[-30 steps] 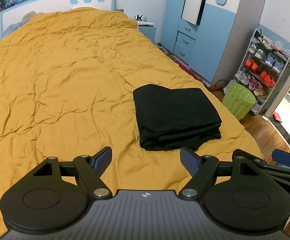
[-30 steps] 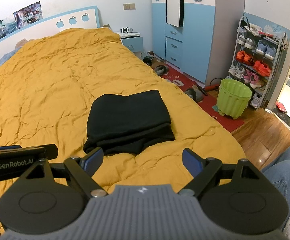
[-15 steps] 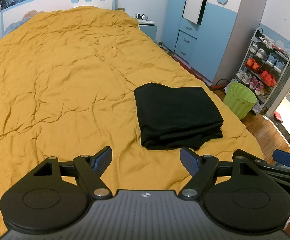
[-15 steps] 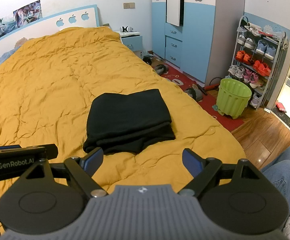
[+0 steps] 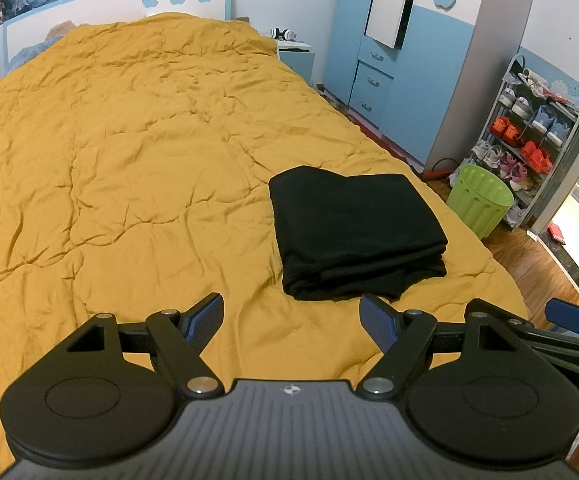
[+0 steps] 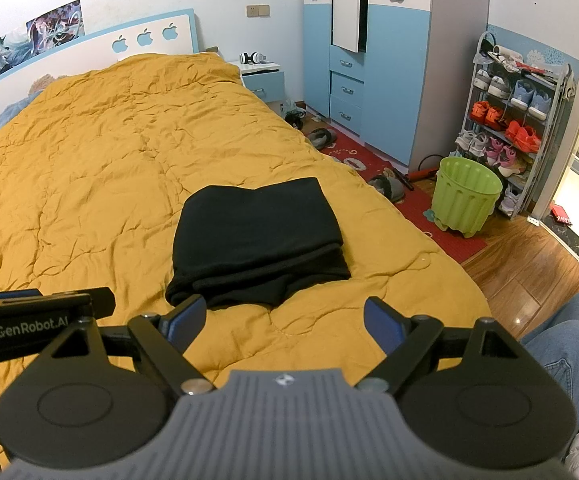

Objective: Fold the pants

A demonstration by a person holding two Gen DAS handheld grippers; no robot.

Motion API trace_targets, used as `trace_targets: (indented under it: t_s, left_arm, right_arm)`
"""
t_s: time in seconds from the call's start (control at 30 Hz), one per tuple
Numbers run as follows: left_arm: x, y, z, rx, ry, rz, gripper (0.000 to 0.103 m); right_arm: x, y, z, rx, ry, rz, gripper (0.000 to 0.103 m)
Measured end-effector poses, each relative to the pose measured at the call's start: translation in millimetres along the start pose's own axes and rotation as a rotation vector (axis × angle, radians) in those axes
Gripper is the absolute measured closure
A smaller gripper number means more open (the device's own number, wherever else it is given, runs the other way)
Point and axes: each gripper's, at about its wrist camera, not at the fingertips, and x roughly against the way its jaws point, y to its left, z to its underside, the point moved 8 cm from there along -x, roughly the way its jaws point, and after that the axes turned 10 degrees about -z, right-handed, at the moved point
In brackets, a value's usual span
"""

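Note:
The black pants (image 5: pixel 351 232) lie folded into a compact rectangle on the yellow quilt (image 5: pixel 129 152), near the bed's right edge. They also show in the right wrist view (image 6: pixel 253 240). My left gripper (image 5: pixel 291 318) is open and empty, held above the quilt just short of the pants' near edge. My right gripper (image 6: pixel 285 320) is open and empty, also just short of the pants. The left gripper's body shows at the left of the right wrist view (image 6: pixel 37 320).
A green bin (image 6: pixel 465 200) stands on the floor right of the bed. A shoe rack (image 6: pixel 517 128) and a blue wardrobe (image 6: pixel 373 64) line the right wall. A red mat with slippers (image 6: pixel 369 168) lies beside the bed. A person's jeans-clad leg (image 6: pixel 561 344) is at right.
Both grippers have drifted back slightly from the folded pants. Both stay open and the pants have not moved.

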Motion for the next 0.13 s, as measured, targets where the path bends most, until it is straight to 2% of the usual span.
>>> trace_targets:
  t_s: [0.13]
  left_arm:
    - [-3.1, 1.7, 1.9, 0.0, 0.008, -0.001, 0.013]
  right_arm:
    - [-1.7, -0.8, 1.6, 0.0, 0.005, 0.0, 0.021]
